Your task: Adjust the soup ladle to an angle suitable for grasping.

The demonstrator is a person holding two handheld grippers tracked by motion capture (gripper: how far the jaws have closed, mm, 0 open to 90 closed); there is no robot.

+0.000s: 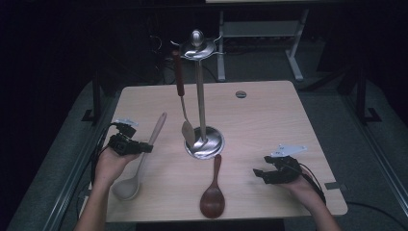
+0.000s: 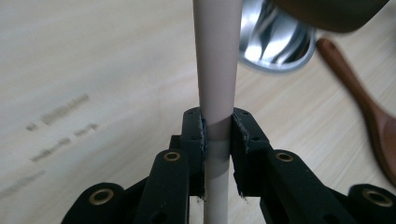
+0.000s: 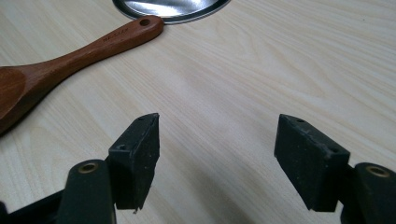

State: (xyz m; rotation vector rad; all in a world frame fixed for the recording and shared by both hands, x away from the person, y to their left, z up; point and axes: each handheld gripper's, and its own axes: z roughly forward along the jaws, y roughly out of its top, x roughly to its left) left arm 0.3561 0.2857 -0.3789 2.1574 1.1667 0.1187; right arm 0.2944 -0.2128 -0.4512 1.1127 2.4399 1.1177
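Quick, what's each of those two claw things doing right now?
Left gripper: closed on the handle of the pale spoon.
Right gripper: open, holding nothing, above the table.

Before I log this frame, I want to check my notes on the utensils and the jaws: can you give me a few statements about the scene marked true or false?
1. The left gripper has its jaws shut on the handle of the pale ladle. True.
2. The right gripper holds the dark wooden spoon. False: its jaws stand open with nothing between them, and the spoon lies on the table apart from it.
3. A utensil with a reddish handle hangs from the metal stand. True.
4. The dark wooden spoon hangs from the stand. False: it lies flat on the table, its handle end near the stand's round base.
5. The pale ladle's bowl is near the table's front edge. True.
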